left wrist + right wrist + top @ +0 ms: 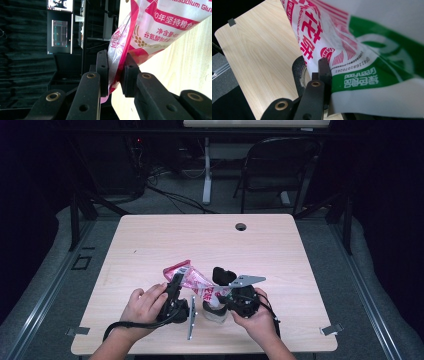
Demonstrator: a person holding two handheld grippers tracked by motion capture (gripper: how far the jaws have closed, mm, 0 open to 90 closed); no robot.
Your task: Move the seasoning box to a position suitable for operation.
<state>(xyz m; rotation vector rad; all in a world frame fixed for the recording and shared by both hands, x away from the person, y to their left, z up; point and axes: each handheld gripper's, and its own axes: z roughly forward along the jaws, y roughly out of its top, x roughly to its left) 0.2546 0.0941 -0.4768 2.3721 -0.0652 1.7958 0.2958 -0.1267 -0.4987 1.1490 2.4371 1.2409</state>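
Both pairs of black jaws are clamped on one thing, a single crinkly plastic packet (197, 282) printed in pink-red and white, with a green band near one end. The left gripper (116, 75) pinches the packet's flat sealed edge between its two pads. The right gripper (325, 75) is clenched on the opposite end, beside the green print. The packet hangs stretched between the two grippers, just above the table (150, 240), slanting from the upper left down to the right in the high view. Under it, near the right gripper, sits one round clear container (215, 314) with a dark rim. The table is pale wood grain, smooth, with one small round hole (240, 226) near its far edge.
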